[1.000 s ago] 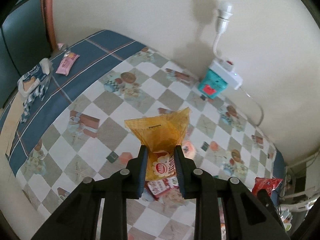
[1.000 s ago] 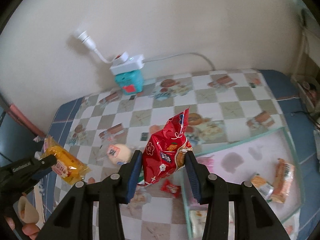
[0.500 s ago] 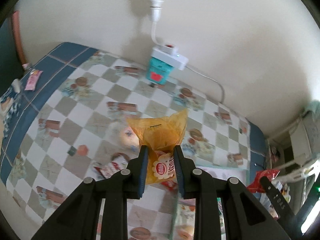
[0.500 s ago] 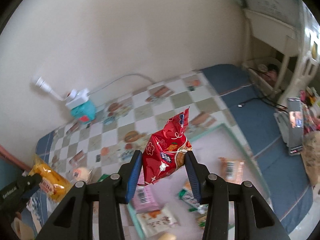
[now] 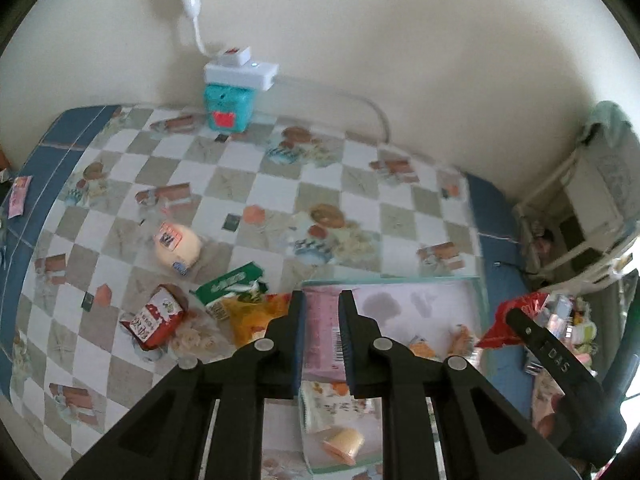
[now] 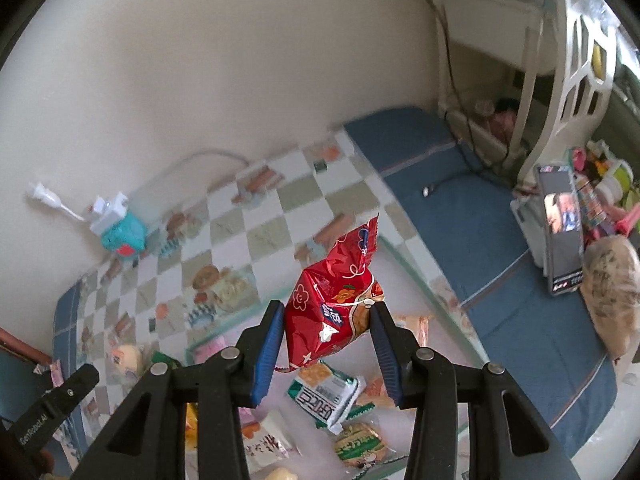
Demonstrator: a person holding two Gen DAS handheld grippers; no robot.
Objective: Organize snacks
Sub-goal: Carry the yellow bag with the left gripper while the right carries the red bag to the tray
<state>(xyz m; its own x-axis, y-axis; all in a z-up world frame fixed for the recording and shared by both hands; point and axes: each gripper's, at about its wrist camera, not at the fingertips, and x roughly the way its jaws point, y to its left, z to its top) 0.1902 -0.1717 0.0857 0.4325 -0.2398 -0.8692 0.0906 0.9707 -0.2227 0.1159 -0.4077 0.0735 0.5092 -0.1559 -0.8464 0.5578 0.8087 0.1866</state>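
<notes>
Dropping the red packet into the tray

Covering most of both views is the surface under a checked cloth with blue borders (image 5: 240, 184). At its lower right sits a shallow pale tray with a green rim (image 5: 392, 278), already holding several wrapped snacks, among them a flat pink packet (image 5: 322, 332).

The right claw (image 6: 327, 306) hangs above that tray, clenched on a crinkled red foil snack packet (image 6: 336, 280). Its blue pads pinch the lower body, and the sealed top stands up and leans to the upper right of the frame.

The left claw (image 5: 322, 298) is released and grips nothing, its tips over the tray's left edge. A yellow foil packet (image 5: 250, 314) lies just left of those tips. Whether it rests on the rim or on the cloth beside it I cannot tell.

Further left on the cloth lie a green packet (image 5: 230, 286), a red-and-white packet (image 5: 154, 318) and a round pale bun in clear wrap (image 5: 178, 246).

The step in hand looks like placing the red packet. It would go best lowered close to a bare patch near the tray's far side before the pads part. Foil is light and slippery, so a high release could bounce it over the low rim. The left claw is best placed to take the yellow packet next.
</notes>
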